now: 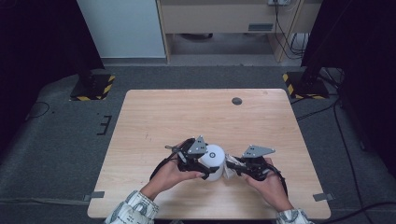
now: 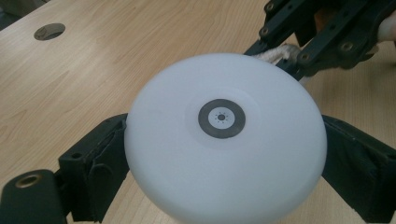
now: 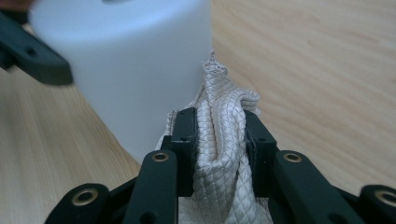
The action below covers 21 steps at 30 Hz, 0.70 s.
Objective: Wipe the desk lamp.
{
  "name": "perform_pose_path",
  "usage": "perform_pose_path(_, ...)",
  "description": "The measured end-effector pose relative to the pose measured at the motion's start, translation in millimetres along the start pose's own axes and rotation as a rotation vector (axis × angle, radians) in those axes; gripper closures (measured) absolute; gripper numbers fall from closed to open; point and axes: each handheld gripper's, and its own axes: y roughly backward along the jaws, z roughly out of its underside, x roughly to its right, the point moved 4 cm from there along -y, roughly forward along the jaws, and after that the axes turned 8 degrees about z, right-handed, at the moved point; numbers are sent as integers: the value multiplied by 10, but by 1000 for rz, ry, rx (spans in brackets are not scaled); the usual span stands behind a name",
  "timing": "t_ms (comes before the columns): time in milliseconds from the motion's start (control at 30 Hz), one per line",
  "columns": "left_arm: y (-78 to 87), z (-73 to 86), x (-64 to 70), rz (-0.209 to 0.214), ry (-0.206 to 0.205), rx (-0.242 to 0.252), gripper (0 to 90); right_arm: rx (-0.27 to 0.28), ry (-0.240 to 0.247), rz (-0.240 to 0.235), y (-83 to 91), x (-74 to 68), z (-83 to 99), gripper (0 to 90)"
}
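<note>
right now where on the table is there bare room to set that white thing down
Bare wood runs from the grippers to the far edge, save the round hole. Crowded at the near middle: left gripper holds the white container, right gripper pinches the cloth.

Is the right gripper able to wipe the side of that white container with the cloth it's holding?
Probably yes: the right gripper pinches the cloth, which already meets the white container wall.

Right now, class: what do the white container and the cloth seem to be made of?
White container: likely matte, slightly translucent plastic; smooth, evenly lit, no gloss. Cloth: cream woven or quilted fabric, judging by its diamond texture and soft folds between the right gripper's jaws.
</note>
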Motion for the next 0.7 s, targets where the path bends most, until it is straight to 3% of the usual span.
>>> perform_pose_path(67, 0, 0, 0, 0, 0, -1, 82, -21, -1, 1, -38, -5, 45, 709)
perform_pose_path(200, -2, -1, -2, 1, 2, 2, 82, -12, -5, -1, -9, -6, 42, 709)
perform_pose_path(433, -3, -4, -1, -2, -2, -5, 81, 120, -47, -15, 263, -50, -141, 710)
perform_pose_path(700, -2, -3, -8, -3, -4, -7, 80, 64, -35, -19, 125, -92, -40, 710)
